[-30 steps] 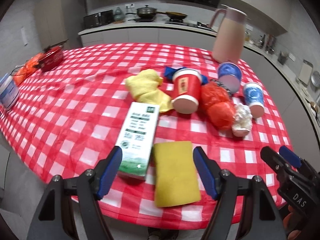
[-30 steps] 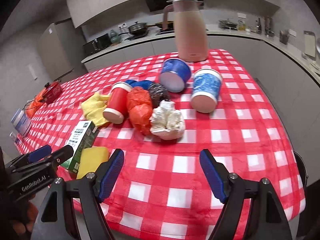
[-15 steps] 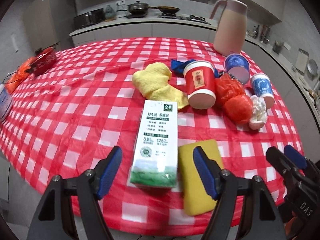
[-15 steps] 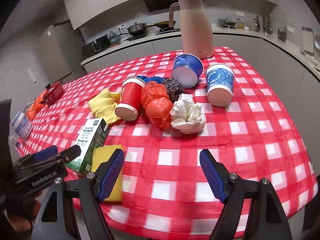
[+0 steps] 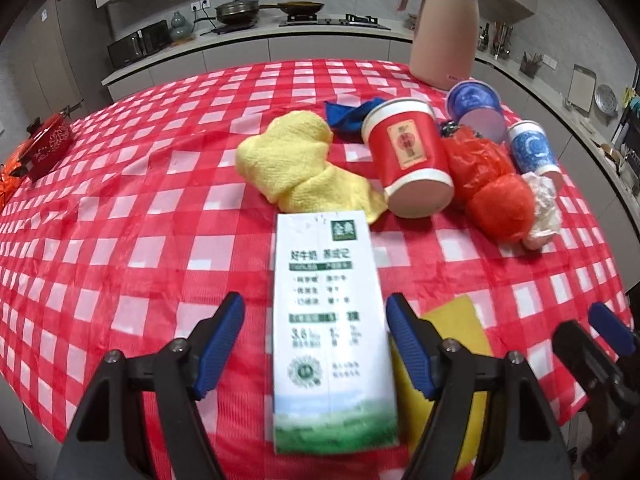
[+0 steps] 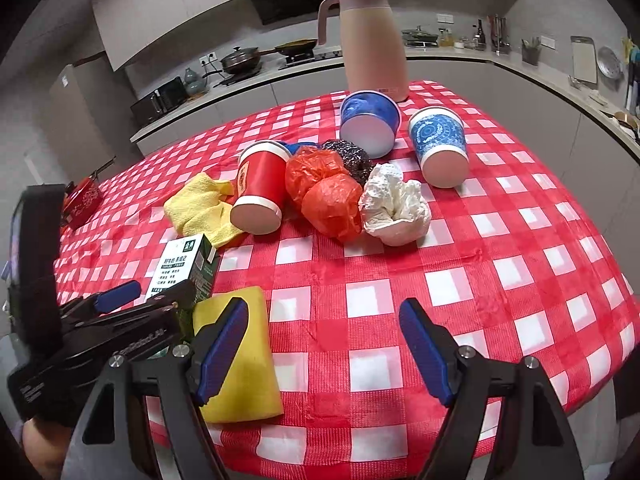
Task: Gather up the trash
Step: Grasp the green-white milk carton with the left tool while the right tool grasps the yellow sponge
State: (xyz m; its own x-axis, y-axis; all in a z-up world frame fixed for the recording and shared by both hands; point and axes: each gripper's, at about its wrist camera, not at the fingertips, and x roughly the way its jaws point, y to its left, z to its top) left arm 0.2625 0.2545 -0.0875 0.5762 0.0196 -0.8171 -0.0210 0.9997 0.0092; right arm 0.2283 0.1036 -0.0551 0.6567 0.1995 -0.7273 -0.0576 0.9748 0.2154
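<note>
While both grippers gape empty, a checked tablecloth (image 6: pixel 460 280) fronts kitchen counters (image 5: pixel 280 38).

Both grippers are angled downward, side by side. The left gripper (image 5: pixel 314 346) has its jaws spread wide, pads not pressing on anything. The right gripper (image 6: pixel 322 354) is the same deal, jaws apart with bare space between them, sitting just to the left one's right.

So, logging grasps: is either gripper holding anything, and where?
Nothing held. Left gripper fingers straddle the milk carton without touching; right gripper is open.
</note>
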